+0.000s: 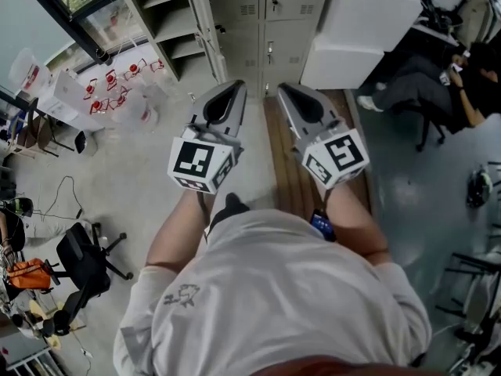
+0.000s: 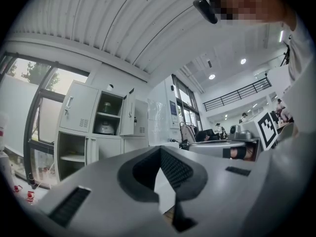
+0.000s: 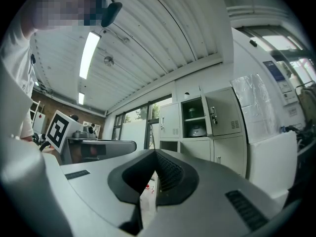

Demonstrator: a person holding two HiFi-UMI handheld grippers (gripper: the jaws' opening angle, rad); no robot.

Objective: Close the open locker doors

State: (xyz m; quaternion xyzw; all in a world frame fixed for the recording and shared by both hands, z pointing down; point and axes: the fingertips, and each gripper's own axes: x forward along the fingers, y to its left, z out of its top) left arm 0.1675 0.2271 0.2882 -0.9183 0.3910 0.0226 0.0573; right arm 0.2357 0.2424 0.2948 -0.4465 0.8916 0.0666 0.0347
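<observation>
Grey metal lockers (image 1: 262, 22) stand ahead of me, at the top of the head view. An upper compartment (image 2: 104, 117) is open, with a rounded pot on its shelf and its door (image 2: 129, 112) swung out to the right. A lower compartment (image 2: 73, 154) at the left end also gapes open. In the right gripper view the same upper compartment (image 3: 193, 117) and its door (image 3: 222, 113) show. My left gripper (image 1: 237, 84) and right gripper (image 1: 283, 87) are held level side by side, well short of the lockers. Both are shut with nothing between the jaws.
A tall white plastic-wrapped unit (image 1: 360, 30) stands right of the lockers. A wooden bench (image 1: 293, 182) runs along the floor under my right gripper. A seated person (image 1: 438, 84) is at the right, an office chair (image 1: 82, 261) at lower left, clear red-labelled tubs (image 1: 117, 92) at upper left.
</observation>
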